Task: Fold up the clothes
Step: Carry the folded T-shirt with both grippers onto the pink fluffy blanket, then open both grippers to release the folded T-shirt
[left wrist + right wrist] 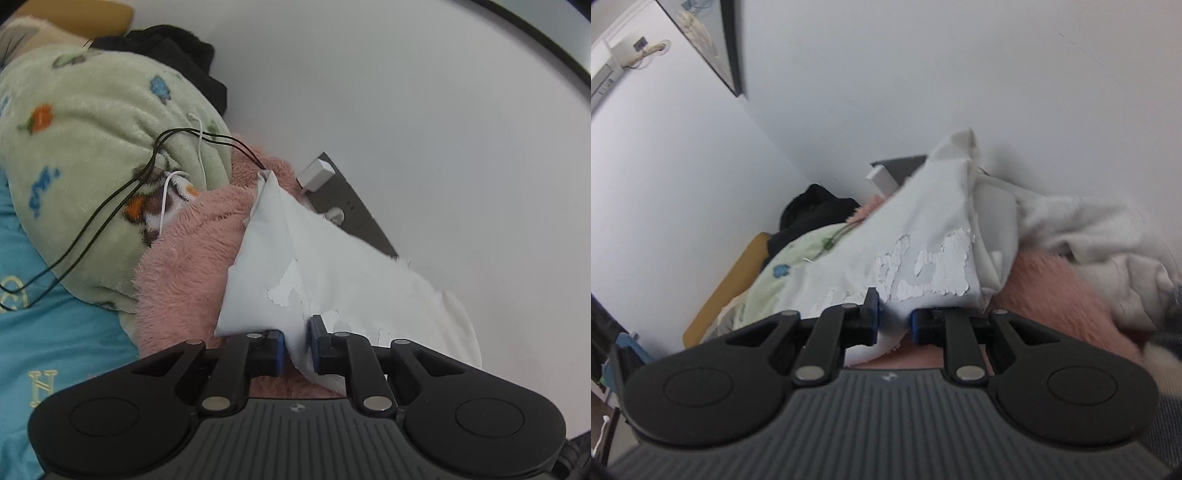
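The left tongs (297,345) were nearly closed, their blue pads pinching a fold of the white garment (295,258) between them. From that grip the cloth ran straight ahead and narrowed to a point far in front, its long axis in line with the fingers; peeling white lettering (282,291) showed just ahead of the pads. Left of the tongs lay a pink fleece (184,266), and farther left a green printed blanket (92,155) with black cables (110,206) trailing across it. A black garment (177,55) sat at the far end. A grey wall panel (347,206) holding a white plug (316,173) stood ahead and to the right, partly hidden by the cloth.

The right tongs (894,321) stood a little apart with the white garment (923,221) bunched in the gap; whether the pads gripped it could not be told. The cloth rose ahead to a peak slightly right, cracked lettering (923,269) directly in front. A rumpled white fleece (1089,229) lay to the right over pink fleece (1052,291); the green blanket (783,280) sat to the left.
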